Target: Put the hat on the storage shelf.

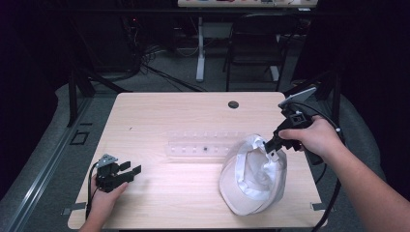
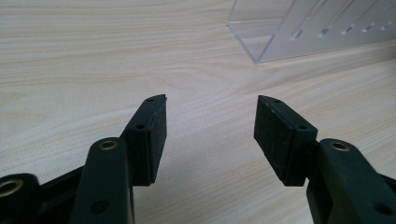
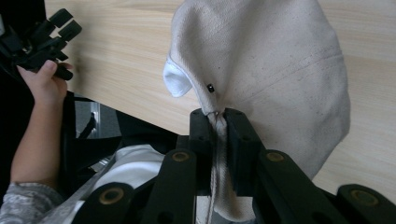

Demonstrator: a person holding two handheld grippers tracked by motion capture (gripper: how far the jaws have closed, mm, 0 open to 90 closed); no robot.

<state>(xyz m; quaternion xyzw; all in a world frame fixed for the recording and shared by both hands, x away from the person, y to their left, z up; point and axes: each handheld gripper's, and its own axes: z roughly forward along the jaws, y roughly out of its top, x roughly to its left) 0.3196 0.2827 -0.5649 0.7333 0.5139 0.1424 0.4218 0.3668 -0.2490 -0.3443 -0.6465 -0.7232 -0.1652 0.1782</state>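
A cream cloth cap (image 1: 251, 179) lies at the table's front right, its far edge lifted. My right gripper (image 1: 270, 145) is shut on that edge; in the right gripper view the cap (image 3: 275, 70) hangs ahead of the jaws, which pinch a fold of its fabric (image 3: 217, 119). My left gripper (image 1: 129, 171) rests low at the front left of the table, held by a hand, open with nothing between its jaws. In the left gripper view its gripper (image 2: 210, 121) stands wide apart over bare wood.
A clear plastic rack (image 1: 203, 143) lies across the table's middle, left of the cap; its corner (image 2: 261, 44) is ahead of the left gripper. A dark grommet hole (image 1: 233, 104) sits near the table's far edge. A chair (image 1: 256, 43) stands beyond the table.
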